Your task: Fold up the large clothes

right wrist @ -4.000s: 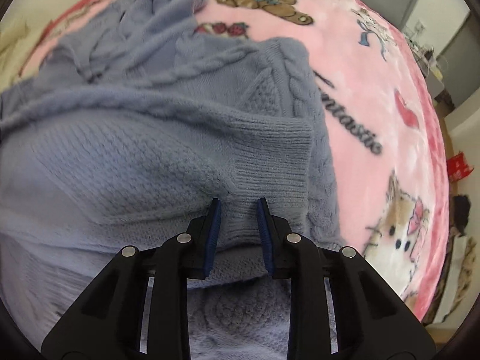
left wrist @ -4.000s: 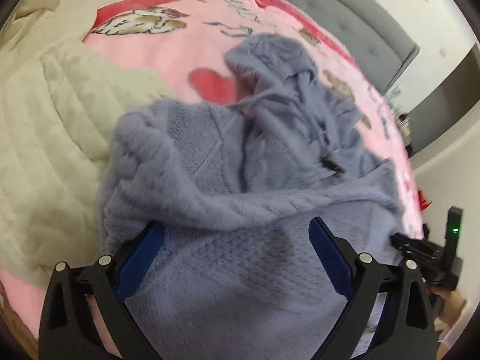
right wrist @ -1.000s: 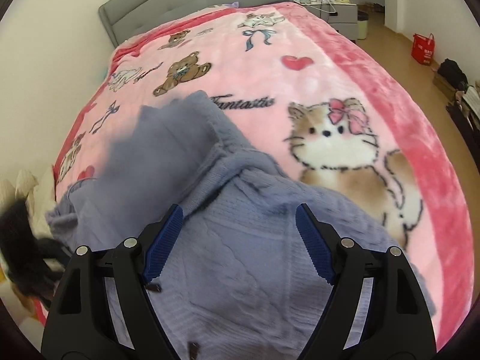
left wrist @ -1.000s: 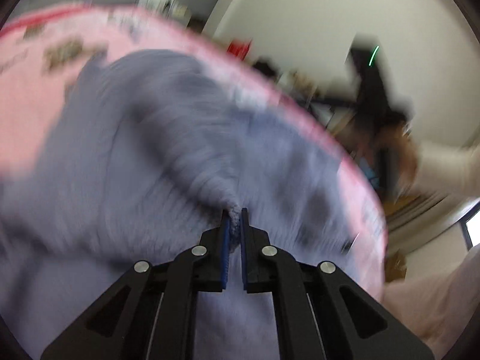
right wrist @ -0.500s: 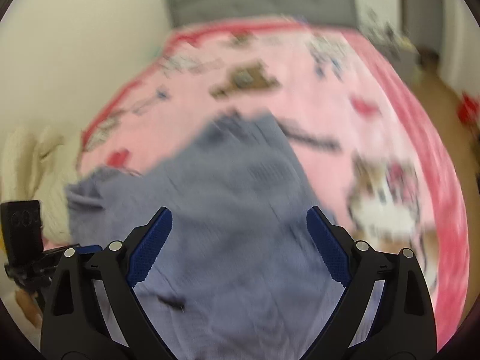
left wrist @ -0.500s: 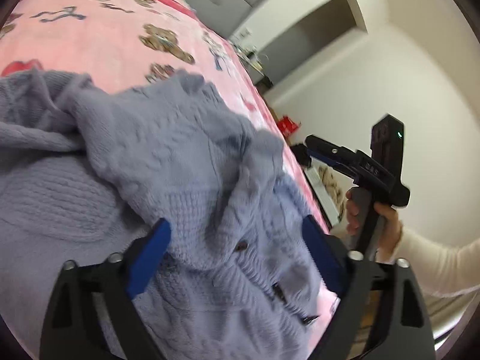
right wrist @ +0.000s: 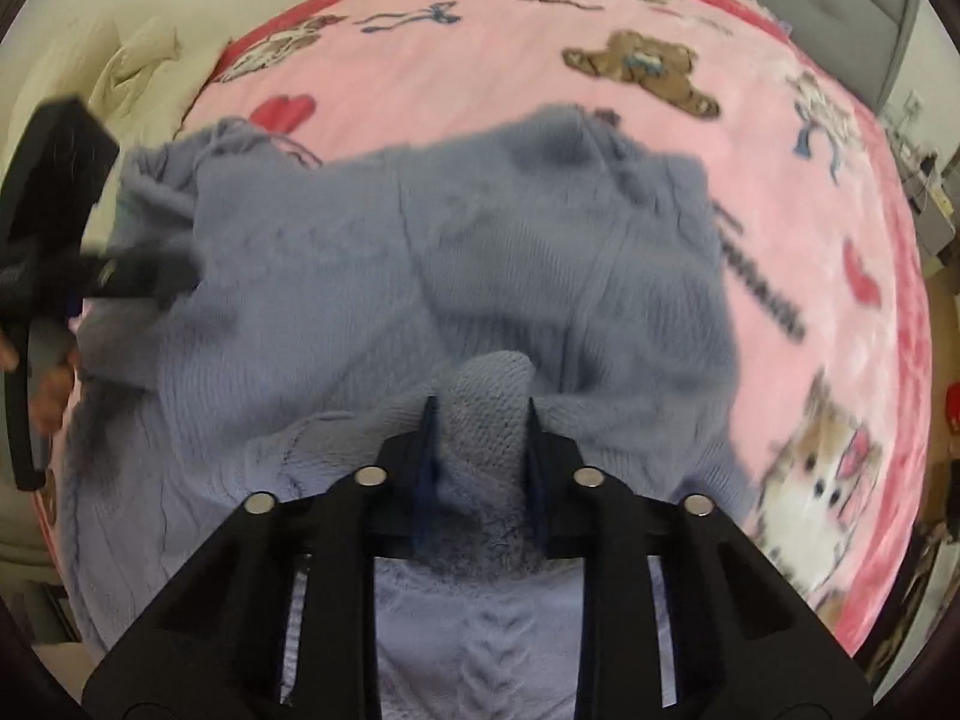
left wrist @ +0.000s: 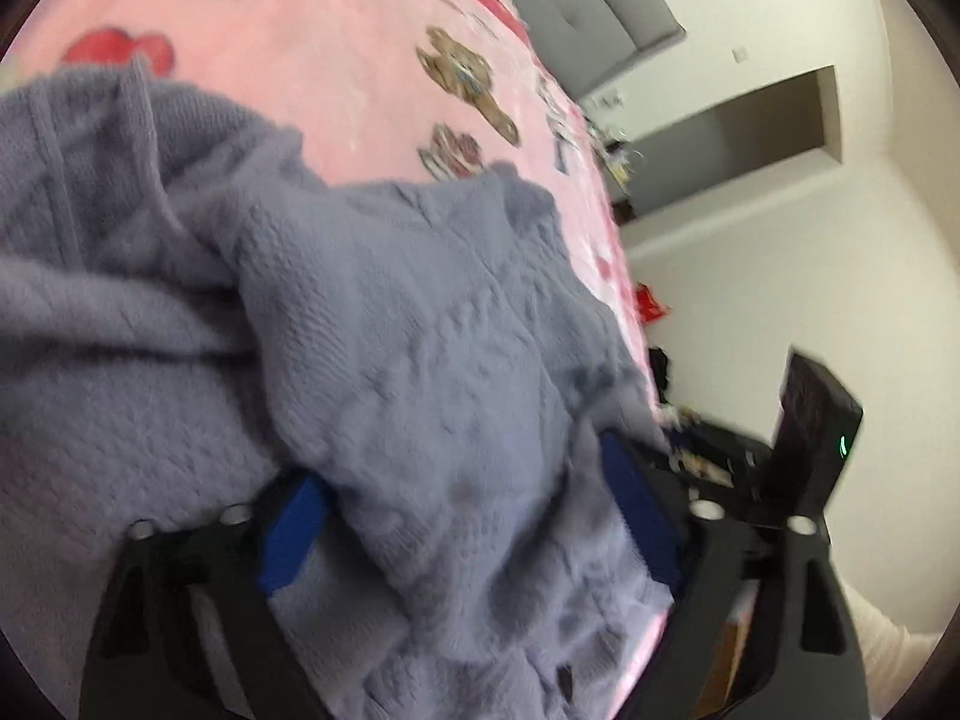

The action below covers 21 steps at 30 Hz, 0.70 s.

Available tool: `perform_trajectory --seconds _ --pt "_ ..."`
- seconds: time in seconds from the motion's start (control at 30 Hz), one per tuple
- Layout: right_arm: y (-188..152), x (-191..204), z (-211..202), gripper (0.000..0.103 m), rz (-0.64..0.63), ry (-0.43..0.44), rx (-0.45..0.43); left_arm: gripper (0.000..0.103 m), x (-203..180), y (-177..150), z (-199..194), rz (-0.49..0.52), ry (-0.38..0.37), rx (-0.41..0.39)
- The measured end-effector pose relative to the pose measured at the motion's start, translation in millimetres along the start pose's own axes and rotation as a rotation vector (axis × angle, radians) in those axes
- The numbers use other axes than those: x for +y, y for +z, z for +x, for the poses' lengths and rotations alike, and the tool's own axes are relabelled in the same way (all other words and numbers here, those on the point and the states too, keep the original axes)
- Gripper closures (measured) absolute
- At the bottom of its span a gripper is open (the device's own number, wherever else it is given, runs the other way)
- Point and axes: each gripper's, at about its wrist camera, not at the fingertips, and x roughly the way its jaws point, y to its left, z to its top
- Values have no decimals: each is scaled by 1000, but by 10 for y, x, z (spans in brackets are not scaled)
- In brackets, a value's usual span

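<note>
Lavender sweater (right wrist: 420, 276) bunched on pink blanket (right wrist: 810, 192). Right gripper (right wrist: 480, 414) pinches a near-edge fold; left gripper (left wrist: 468, 510) gapes wide over knit. One-sided pull may drag and unbunch it.

The sweater (right wrist: 372, 276) is matt, fuzzy cable-knit wool; the pink blanket (right wrist: 750, 48) beneath looks plush fleece.

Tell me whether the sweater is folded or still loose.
Loose: the sweater lies bunched in uneven layers on the pink blanket, no squared edges.
</note>
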Motion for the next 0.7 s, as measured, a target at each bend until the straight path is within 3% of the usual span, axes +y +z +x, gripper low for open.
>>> perform_trajectory --seconds 0.07,0.13,0.27,0.4,0.53,0.6,0.7 --pt "-94 4 -75 87 35 5 -53 64 56 44 7 -39 29 -6" --pt "-163 27 -194 89 67 25 -117 74 117 116 -1 -61 40 -21" --pt "-156 197 -451 90 78 60 -225 85 66 483 -200 1 72 -75" --pt "-40 415 -856 93 94 108 -392 85 91 857 -475 26 152 -76" --pt "-15 606 -1215 93 103 148 -533 85 163 1053 -804 84 180 -85" --pt "-120 806 -1112 93 10 78 -489 85 295 1057 -836 64 200 -34" --pt "-372 938 -618 93 -39 78 -300 85 489 856 -718 34 239 53"
